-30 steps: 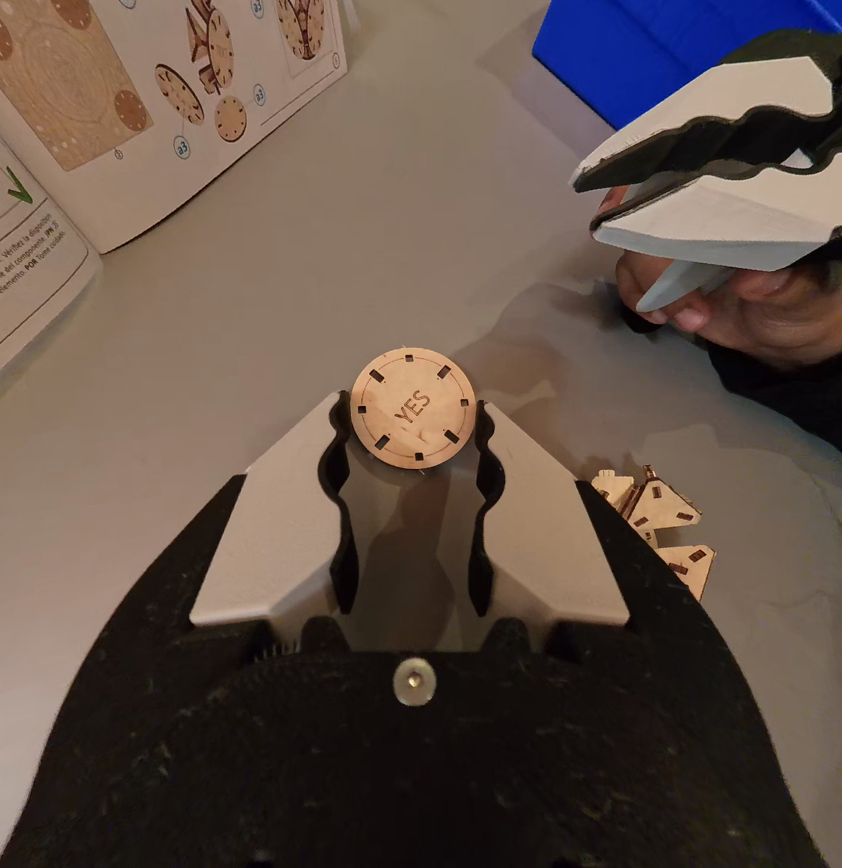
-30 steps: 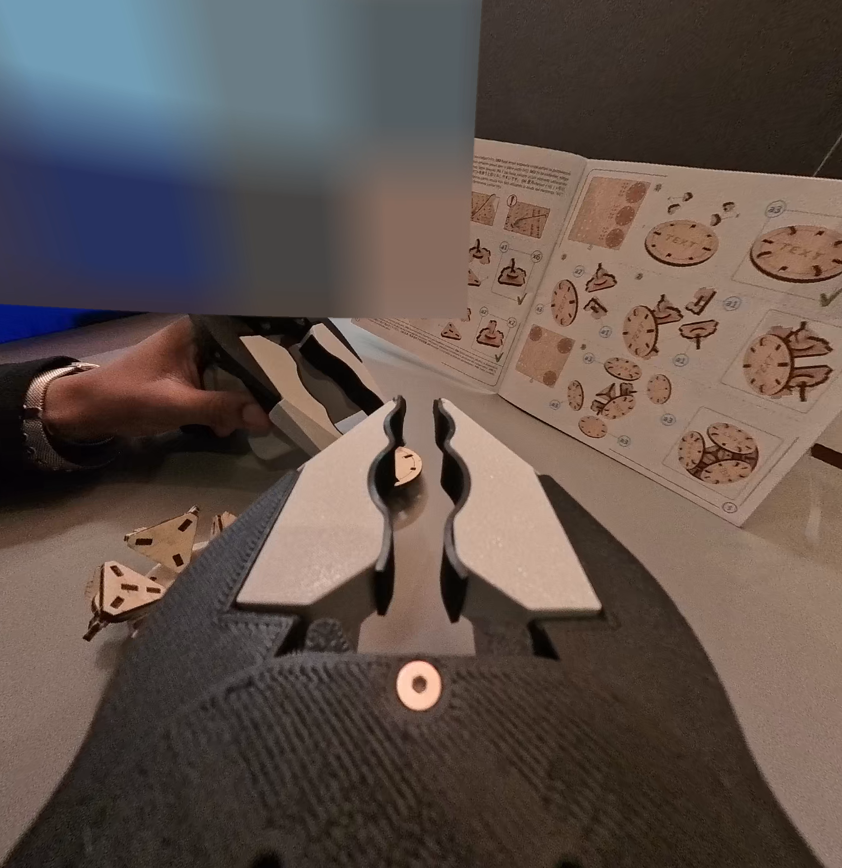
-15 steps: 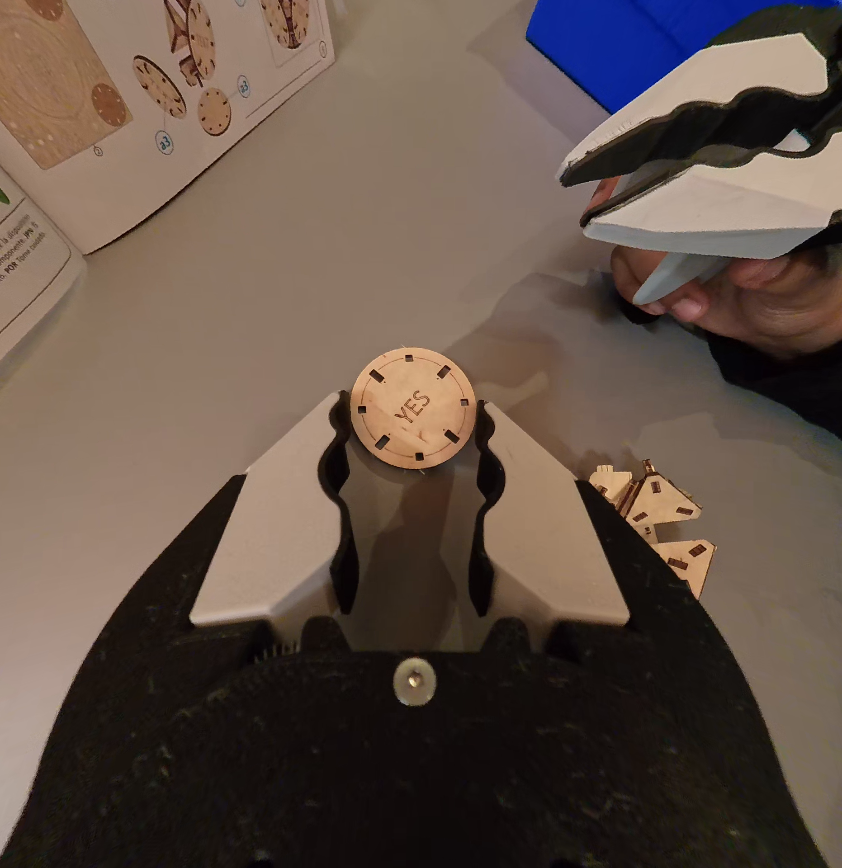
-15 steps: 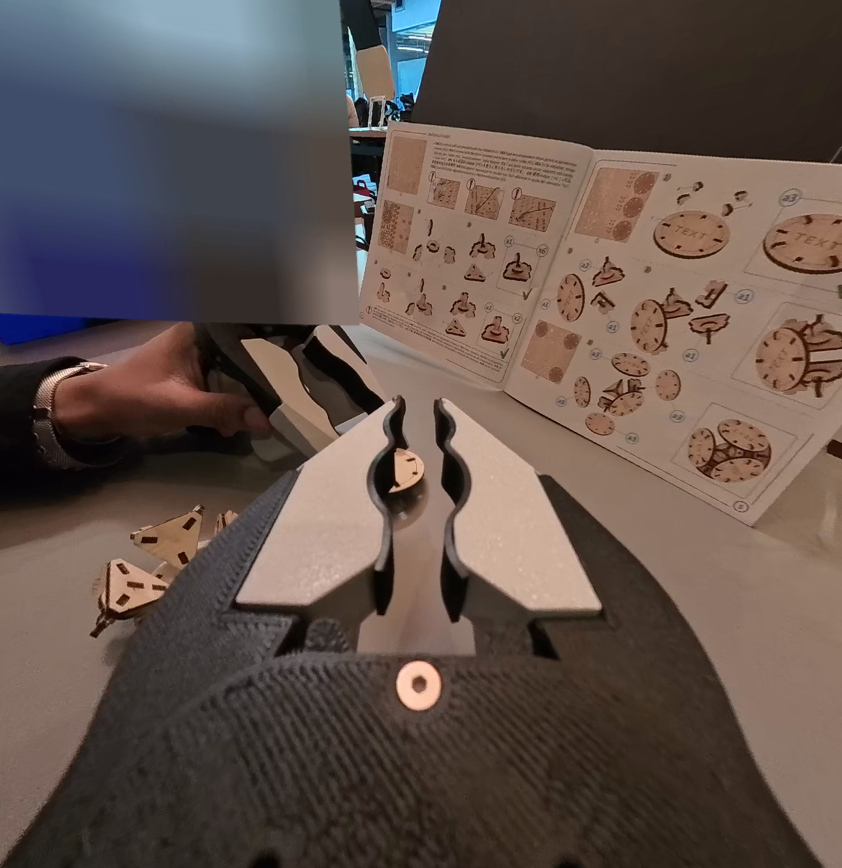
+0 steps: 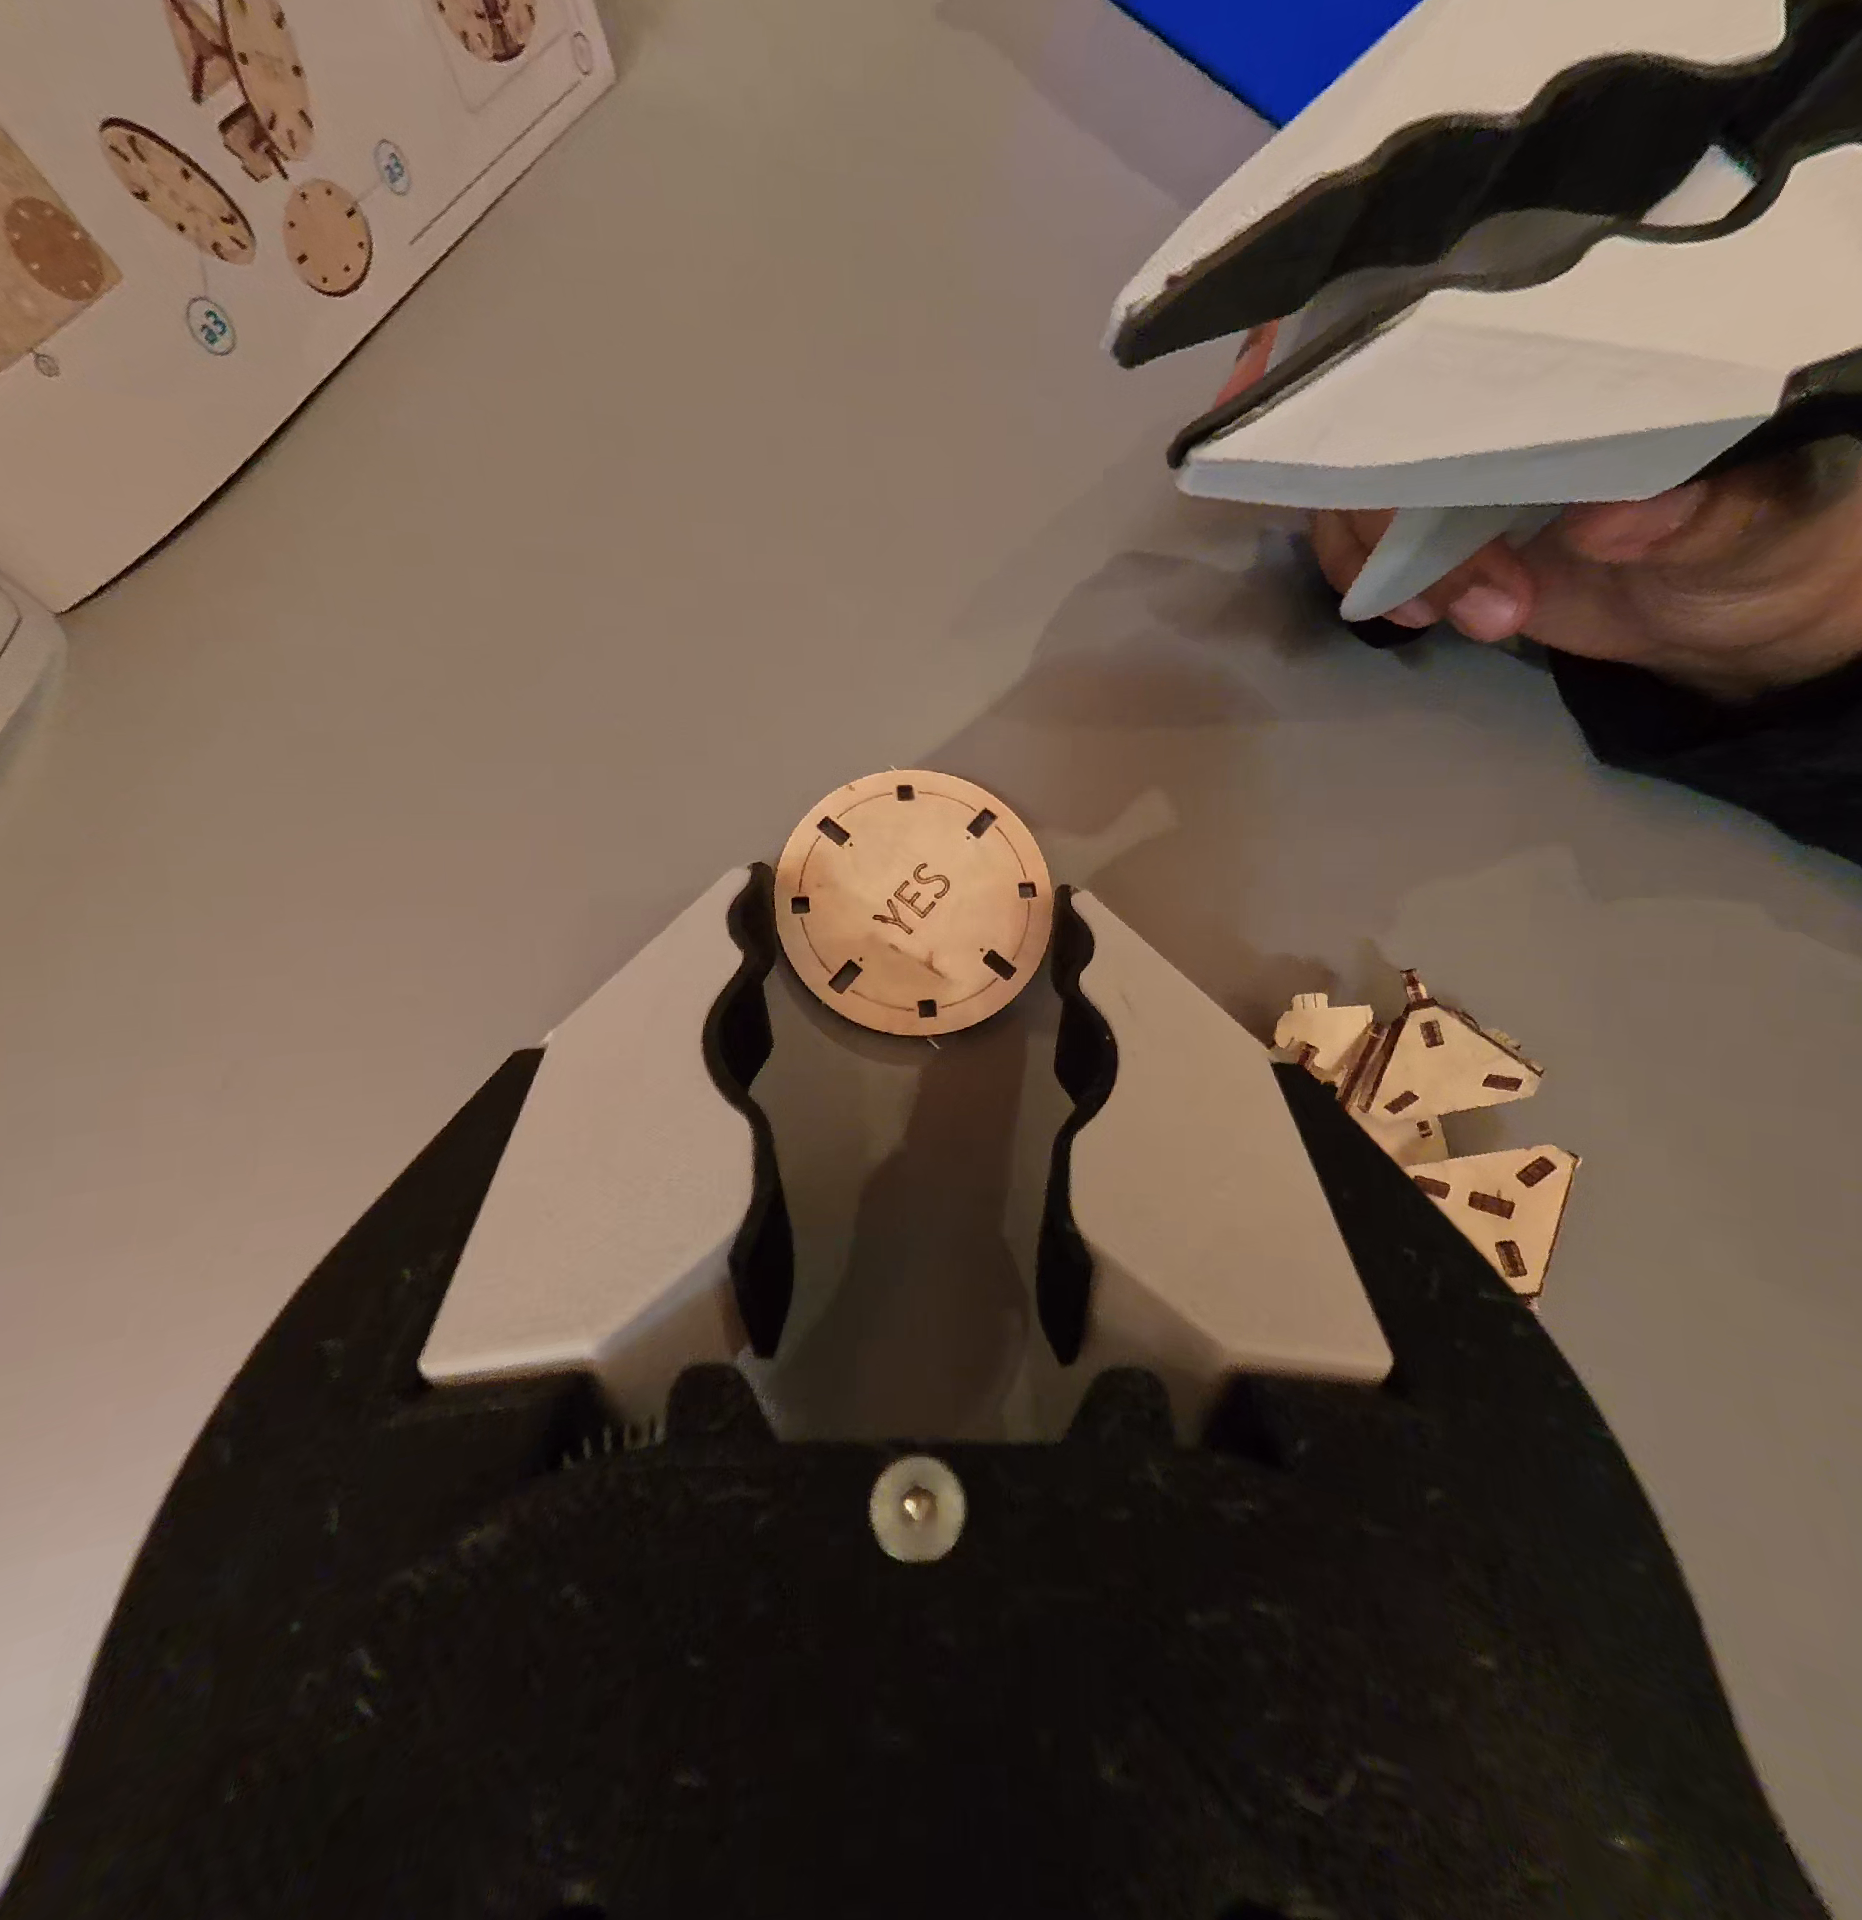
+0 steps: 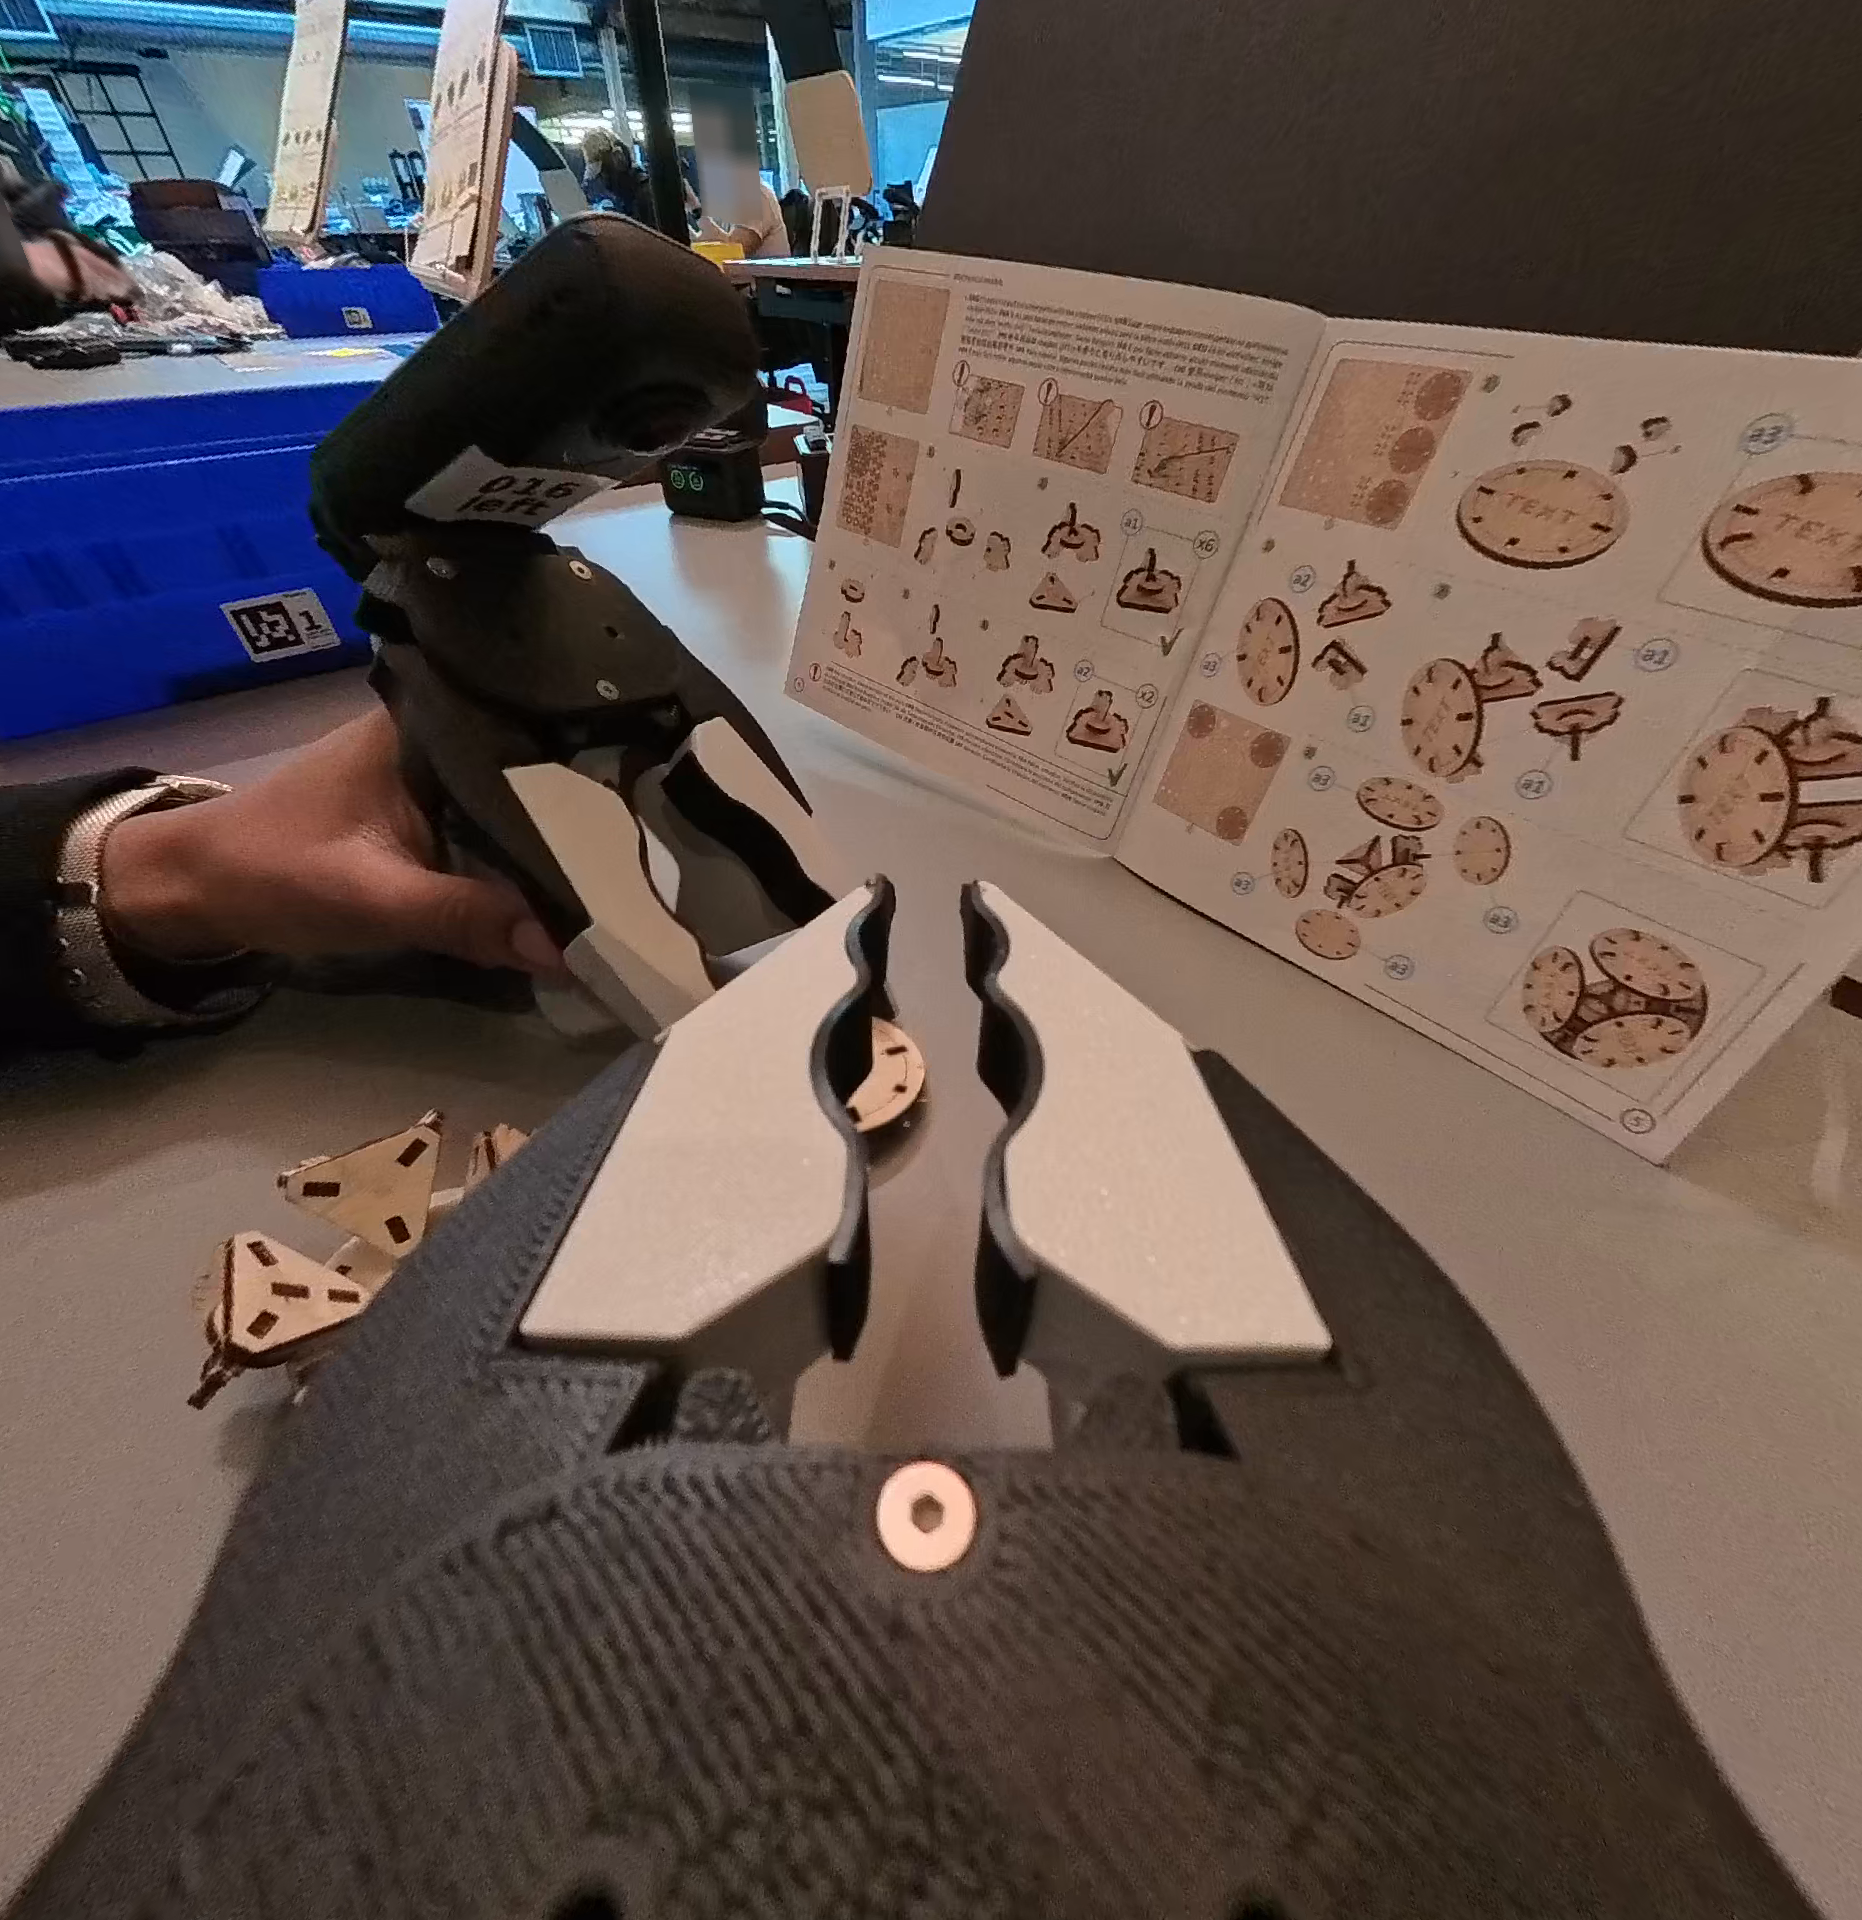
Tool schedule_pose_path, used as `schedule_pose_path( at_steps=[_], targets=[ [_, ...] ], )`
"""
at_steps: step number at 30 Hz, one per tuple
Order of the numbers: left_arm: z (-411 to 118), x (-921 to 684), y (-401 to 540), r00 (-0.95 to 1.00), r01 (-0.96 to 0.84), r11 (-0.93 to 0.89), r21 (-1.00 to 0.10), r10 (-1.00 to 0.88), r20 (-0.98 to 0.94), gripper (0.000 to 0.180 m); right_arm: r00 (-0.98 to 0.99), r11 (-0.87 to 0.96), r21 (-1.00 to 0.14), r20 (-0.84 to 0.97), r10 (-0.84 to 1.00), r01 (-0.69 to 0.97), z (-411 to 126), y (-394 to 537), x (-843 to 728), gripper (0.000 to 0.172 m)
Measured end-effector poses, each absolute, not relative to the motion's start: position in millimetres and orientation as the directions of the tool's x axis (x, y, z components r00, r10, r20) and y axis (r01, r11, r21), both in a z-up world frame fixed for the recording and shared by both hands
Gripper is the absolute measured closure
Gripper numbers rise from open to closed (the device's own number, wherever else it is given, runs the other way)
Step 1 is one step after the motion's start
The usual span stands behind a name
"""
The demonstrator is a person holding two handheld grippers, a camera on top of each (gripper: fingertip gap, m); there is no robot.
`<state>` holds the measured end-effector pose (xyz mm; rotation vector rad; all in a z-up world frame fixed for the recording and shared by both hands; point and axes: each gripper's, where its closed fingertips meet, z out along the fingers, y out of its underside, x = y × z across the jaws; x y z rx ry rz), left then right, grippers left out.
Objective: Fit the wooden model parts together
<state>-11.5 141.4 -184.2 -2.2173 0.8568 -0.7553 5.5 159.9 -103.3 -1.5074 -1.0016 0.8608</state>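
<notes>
Holding the left gripper (image 5: 914, 909) low, we pinch the flat wooden disc (image 5: 911, 902) at its tips; the right gripper (image 5: 1145, 400), nearly closed and empty, hangs up-right, apart

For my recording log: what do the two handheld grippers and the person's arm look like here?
Both grippers, left and right, have a black textured body, light grey wedge fingers with wavy black pads and a silver screw. The left body carries a white label. A dark sleeve and metal watch show at the wrist.
</notes>
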Motion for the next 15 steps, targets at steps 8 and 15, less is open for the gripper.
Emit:
schedule_pose_path(
  at_steps=[8, 15],
  targets=[
    [-185.8, -6.5, 136.3, 0.592, -0.422, -0.544, -0.725, -0.771, 0.234, 0.129, 0.382, -0.064, -0.987, -0.003, 0.924, 0.148, -103.7, 159.5, 5.1, 0.159],
    [-181.7, -6.2, 135.8, 0.578, -0.426, -0.511, -0.747, -0.789, 0.210, 0.126, 0.377, -0.041, -0.985, 0.027, 0.926, 0.170, -105.4, 156.8, 2.8, 0.159]
  ],
)
